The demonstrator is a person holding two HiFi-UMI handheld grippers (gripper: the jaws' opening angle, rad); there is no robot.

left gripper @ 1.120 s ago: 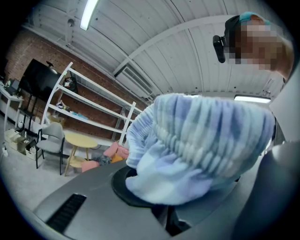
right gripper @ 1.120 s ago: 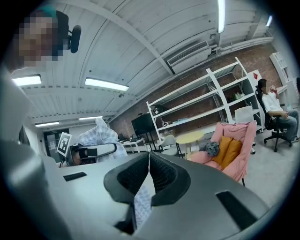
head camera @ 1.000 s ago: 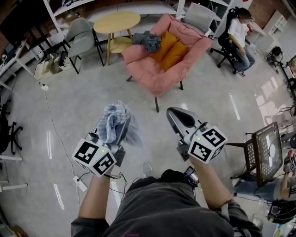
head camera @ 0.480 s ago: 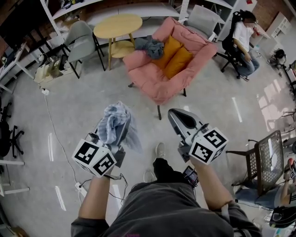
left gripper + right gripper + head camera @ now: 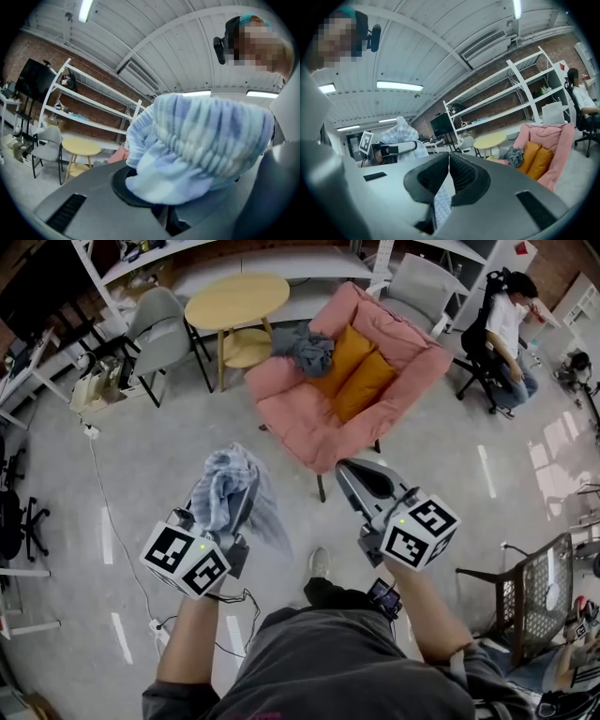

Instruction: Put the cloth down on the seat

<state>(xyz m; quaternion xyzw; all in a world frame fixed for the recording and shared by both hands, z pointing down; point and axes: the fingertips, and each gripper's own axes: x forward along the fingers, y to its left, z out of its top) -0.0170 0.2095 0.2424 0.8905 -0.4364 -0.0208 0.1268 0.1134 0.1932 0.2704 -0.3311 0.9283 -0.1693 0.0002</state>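
A light blue checked cloth (image 5: 234,482) is bunched in my left gripper (image 5: 228,510), whose jaws are shut on it; in the left gripper view the cloth (image 5: 201,140) covers the jaw tips. My right gripper (image 5: 347,470) is held level beside it, shut with nothing in it (image 5: 449,161). Ahead stands a pink armchair, its seat (image 5: 305,413) just beyond both grippers, with two orange cushions (image 5: 361,371) against its back. A grey garment (image 5: 305,345) lies on the chair's left arm. Both grippers hang over the floor, short of the seat.
A round yellow side table (image 5: 236,298) and a grey chair (image 5: 159,324) stand left of the armchair. A person (image 5: 511,324) sits on an office chair at the far right. A black mesh chair (image 5: 534,587) is near my right. A cable (image 5: 101,493) runs along the floor at left.
The armchair has come nearer and lower in the head view as the person steps toward it. Both grippers keep their pose, and the cloth stays in the left one.
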